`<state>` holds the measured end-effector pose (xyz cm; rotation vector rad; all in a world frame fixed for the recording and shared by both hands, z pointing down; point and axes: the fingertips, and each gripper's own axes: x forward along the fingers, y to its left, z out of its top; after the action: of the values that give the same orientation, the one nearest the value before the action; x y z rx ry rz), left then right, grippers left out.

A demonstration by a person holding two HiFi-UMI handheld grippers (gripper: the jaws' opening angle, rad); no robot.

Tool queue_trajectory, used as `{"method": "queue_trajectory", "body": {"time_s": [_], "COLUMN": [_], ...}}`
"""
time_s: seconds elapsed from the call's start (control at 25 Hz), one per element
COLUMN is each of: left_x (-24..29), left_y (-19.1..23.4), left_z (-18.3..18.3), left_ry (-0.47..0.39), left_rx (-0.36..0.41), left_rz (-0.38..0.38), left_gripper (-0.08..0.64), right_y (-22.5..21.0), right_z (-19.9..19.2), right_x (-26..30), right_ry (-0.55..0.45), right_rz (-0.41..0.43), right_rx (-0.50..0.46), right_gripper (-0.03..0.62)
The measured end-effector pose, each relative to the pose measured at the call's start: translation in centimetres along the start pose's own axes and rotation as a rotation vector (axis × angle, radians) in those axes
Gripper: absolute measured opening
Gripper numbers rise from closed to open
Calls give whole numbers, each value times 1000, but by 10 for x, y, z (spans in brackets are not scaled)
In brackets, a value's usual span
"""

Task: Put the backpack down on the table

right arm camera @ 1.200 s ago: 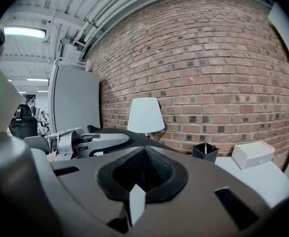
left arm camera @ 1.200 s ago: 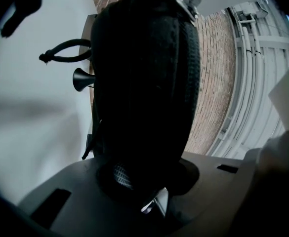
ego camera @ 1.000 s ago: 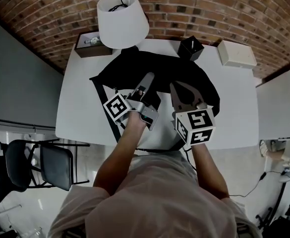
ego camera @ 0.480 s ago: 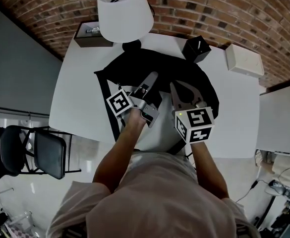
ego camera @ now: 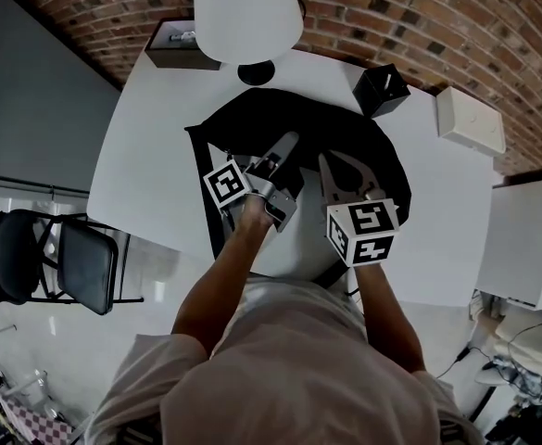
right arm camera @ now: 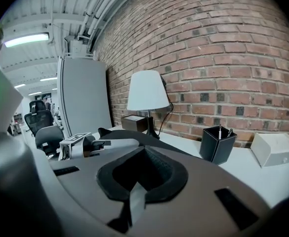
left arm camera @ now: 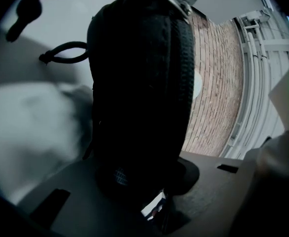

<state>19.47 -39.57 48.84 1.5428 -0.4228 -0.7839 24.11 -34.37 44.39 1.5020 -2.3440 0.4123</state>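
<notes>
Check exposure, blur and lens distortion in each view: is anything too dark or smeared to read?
Head view: sharp, strong fisheye bending the brick wall; lamp shade bright, little detail. Left gripper view: backpack nearly solid black, pale blurred area to its left, dark corners. Right gripper view: sharp and evenly lit; ceiling light glares, wall bowed.

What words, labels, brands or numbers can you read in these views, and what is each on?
No readable text in any view.
Marker cubes on the left gripper and right gripper: black-and-white square patterns only, no letters or digits.
White box, brown box, pen holder, backpack: no print visible.
</notes>
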Motion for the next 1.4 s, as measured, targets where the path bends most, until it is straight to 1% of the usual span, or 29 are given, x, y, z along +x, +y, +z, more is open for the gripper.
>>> {"method": "queue_trajectory", "body": {"time_s": [0.24, 0.56, 0.92, 1.4], "left_x": [-6, -20, -31, -39], "left_y": [7, 19, 34, 44], "left_z": [1, -1, -4, -4], "left_ry": [-6, -12, -18, -42], "left_rx": [6, 0, -10, 1], "left_rz": [-8, 11, 43, 73], "left_gripper": [87, 87, 87, 108], "right_y": [2, 16, 20, 29], "right_z": [-8, -21, -34, -46], "right_x": [7, 12, 17, 21], "right_ry": [15, 42, 79, 90], "right_rz": [20, 51, 56, 65], "right_rx": [3, -2, 2, 18], "right_gripper": [2, 2, 2, 2]}}
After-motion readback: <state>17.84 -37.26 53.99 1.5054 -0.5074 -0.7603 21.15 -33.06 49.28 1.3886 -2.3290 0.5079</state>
